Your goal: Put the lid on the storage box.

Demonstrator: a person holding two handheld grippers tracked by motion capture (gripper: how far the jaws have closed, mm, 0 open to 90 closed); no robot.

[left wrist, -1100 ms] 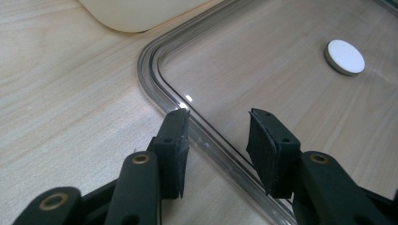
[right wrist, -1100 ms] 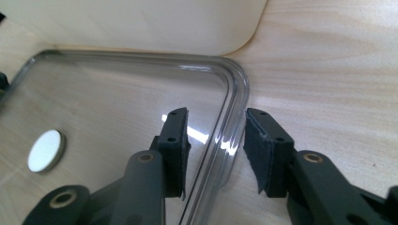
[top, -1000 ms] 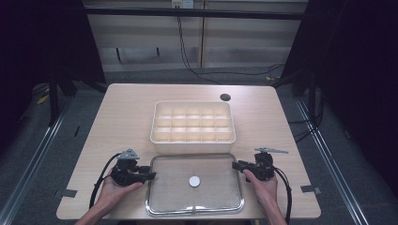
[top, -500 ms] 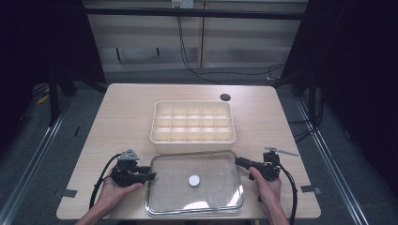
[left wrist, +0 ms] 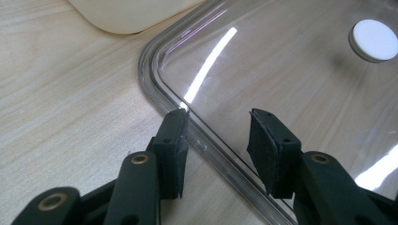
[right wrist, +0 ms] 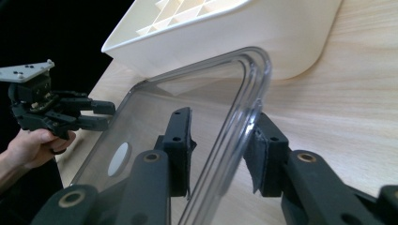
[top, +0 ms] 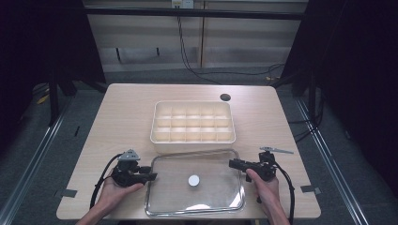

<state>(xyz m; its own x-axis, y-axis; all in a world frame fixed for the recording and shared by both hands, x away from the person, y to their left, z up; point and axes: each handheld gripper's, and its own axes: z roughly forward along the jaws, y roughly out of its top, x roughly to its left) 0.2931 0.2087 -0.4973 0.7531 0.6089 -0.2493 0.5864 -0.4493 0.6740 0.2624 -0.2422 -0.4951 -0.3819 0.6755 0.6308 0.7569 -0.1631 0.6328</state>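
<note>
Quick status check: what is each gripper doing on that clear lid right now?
Left gripper: open, jaws astride the clear lid rim, not pressing.
Right gripper: jaws just reopened, astride the lid's edge, not clamped.

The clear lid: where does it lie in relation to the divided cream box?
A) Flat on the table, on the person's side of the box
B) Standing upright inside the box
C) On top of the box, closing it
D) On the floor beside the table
A: in the high view the clear lid lies flat on the table, between the divided cream box and the person's hands.
</note>
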